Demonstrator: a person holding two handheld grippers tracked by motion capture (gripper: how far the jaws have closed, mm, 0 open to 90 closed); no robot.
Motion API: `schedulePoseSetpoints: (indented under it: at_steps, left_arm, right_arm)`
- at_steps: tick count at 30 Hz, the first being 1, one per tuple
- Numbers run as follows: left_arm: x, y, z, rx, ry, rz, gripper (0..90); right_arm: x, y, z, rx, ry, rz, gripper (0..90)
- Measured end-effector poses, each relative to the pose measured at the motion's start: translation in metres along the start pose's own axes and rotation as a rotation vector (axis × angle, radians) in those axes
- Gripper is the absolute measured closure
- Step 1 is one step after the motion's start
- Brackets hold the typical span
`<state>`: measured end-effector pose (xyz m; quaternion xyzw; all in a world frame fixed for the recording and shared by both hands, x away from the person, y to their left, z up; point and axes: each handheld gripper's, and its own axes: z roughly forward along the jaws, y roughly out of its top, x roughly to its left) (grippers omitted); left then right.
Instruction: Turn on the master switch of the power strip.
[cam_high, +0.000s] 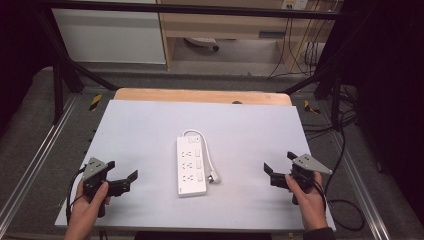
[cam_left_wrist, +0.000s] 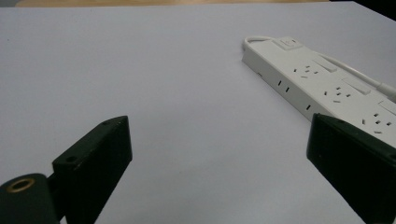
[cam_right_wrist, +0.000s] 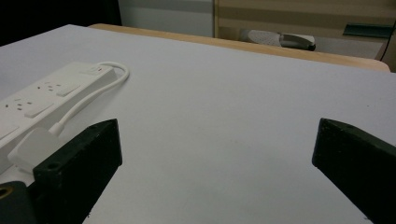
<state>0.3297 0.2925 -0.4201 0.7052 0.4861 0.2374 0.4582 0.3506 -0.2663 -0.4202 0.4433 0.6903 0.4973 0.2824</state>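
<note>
A white power strip (cam_high: 191, 165) lies in the middle of the table, its long side running away from me. Its short white cord (cam_high: 210, 159) loops from the far end down the right side to a plug (cam_high: 214, 176) that rests on the table. My left gripper (cam_high: 121, 170) is held low at the near left, open, nothing between its jaws, pointing toward the strip (cam_left_wrist: 327, 84). At the near right my right gripper (cam_high: 280, 161) is open and empty too. From the right gripper (cam_right_wrist: 217, 149) the strip (cam_right_wrist: 42, 100) and plug (cam_right_wrist: 30, 147) lie to the left.
The white table top (cam_high: 150, 130) ends at a wooden edge (cam_high: 200, 95) at the far side. Black frame bars (cam_high: 65, 75) stand around the table, and cables (cam_high: 345, 145) trail off its right side. A chair base (cam_right_wrist: 280, 39) stands beyond the table.
</note>
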Motion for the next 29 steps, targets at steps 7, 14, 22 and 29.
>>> schedulePoseSetpoints:
  at_steps: [7,14,22,29]
  left_arm:
    - [0.0,0.0,0.0,0.001,-0.001,0.002,6.7]
    - [0.0,0.0,0.0,0.001,-0.004,0.004,6.7]
    - [0.0,0.0,0.0,0.002,-0.006,0.007,6.7]
    - [-0.001,0.001,0.001,-0.002,-0.008,0.003,6.7]
  right_arm:
    - [0.001,-0.007,-0.002,0.014,0.005,0.004,2.0]
    - [0.005,-0.016,0.005,0.054,0.024,0.003,2.0]
    - [0.014,-0.021,0.021,0.121,0.035,-0.005,2.2]
    - [0.016,-0.023,0.035,0.199,-0.007,-0.029,2.5]
